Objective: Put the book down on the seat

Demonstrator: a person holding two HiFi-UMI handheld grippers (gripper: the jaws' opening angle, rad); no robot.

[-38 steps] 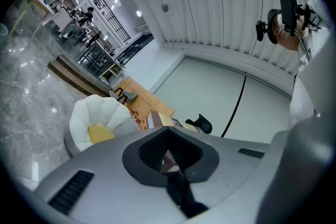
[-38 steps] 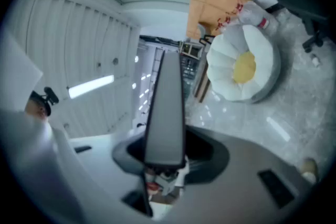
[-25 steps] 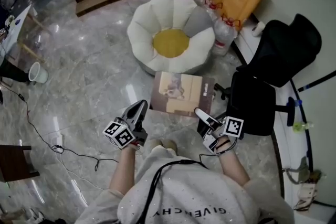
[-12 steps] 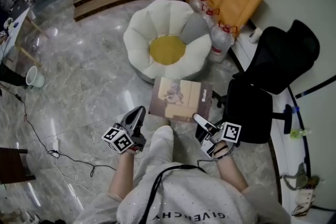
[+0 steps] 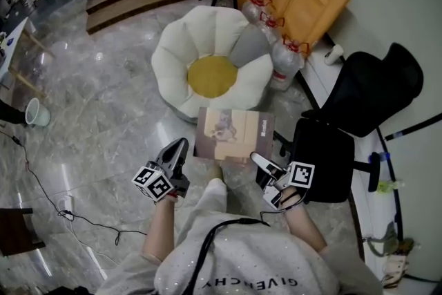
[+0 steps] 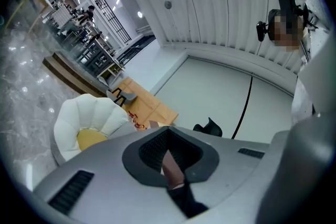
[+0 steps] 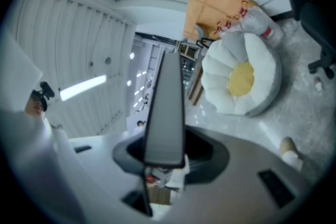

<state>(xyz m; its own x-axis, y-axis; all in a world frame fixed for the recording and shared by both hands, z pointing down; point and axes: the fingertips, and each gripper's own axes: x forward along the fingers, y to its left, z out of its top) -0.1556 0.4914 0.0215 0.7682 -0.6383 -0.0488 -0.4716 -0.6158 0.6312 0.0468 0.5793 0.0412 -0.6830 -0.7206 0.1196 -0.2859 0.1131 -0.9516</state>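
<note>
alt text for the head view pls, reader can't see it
Seen from above, a person holds a tan-covered book level between the left gripper and right gripper, just short of a white petal-shaped floor seat with a yellow centre. A black office chair stands at right on the grey marble floor.

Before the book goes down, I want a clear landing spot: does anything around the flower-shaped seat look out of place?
The seat has a bare yellow centre. Odd bits: clear plastic bottles heaped on the floor beside it at right, and a loose black cable trailing across the floor at left.
</note>
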